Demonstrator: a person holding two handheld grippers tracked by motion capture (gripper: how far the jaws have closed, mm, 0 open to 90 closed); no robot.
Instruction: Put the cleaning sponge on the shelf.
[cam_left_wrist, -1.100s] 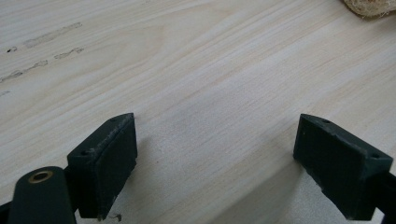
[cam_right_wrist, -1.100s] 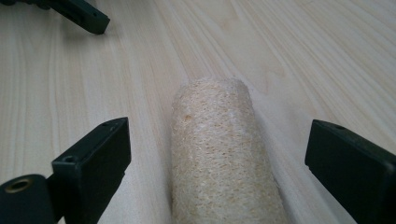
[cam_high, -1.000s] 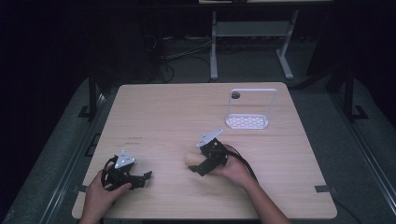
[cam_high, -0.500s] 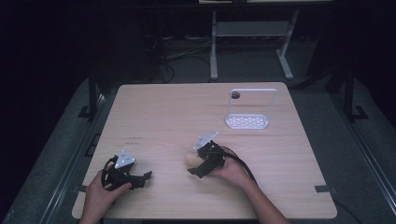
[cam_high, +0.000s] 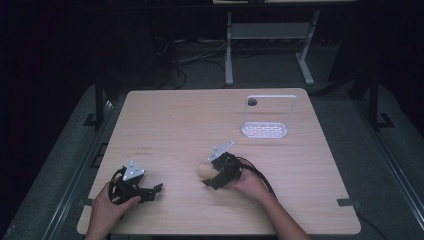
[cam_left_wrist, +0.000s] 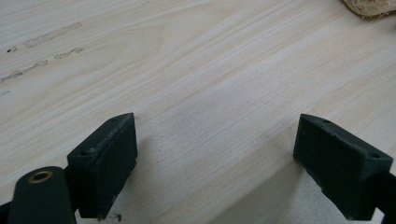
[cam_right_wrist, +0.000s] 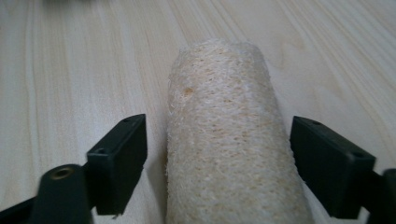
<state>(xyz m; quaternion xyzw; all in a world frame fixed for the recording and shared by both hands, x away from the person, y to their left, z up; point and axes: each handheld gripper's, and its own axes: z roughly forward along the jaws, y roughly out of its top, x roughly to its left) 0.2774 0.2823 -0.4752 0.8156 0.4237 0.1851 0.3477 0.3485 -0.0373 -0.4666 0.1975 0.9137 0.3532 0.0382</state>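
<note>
R gripper (cam_right_wrist: 217, 163): jaws spread, have just been closing in, loofah roll (cam_right_wrist: 229, 140) lies lengthwise between them, running off toward 12 o'clock. Narrow gap each side, pads not pressing yet; the 9 o'clock pad sits a bit closer to the roll than the 3 o'clock one. In high view the loofah (cam_high: 204, 170) pokes out at approx 10 o'clock from R gripper (cam_high: 214, 175), flat on the wooden table (cam_high: 190, 120), near its front-centre.

L gripper (cam_left_wrist: 215, 158): jaws wide apart, bare wood between them; scrap of loofah at 1 o'clock, well apart. High view: L gripper (cam_high: 150, 191) at front-left corner, held by L hand (cam_high: 107, 207).

White wire rack (cam_high: 265, 117) stands far off at 1 o'clock from the loofah.
</note>
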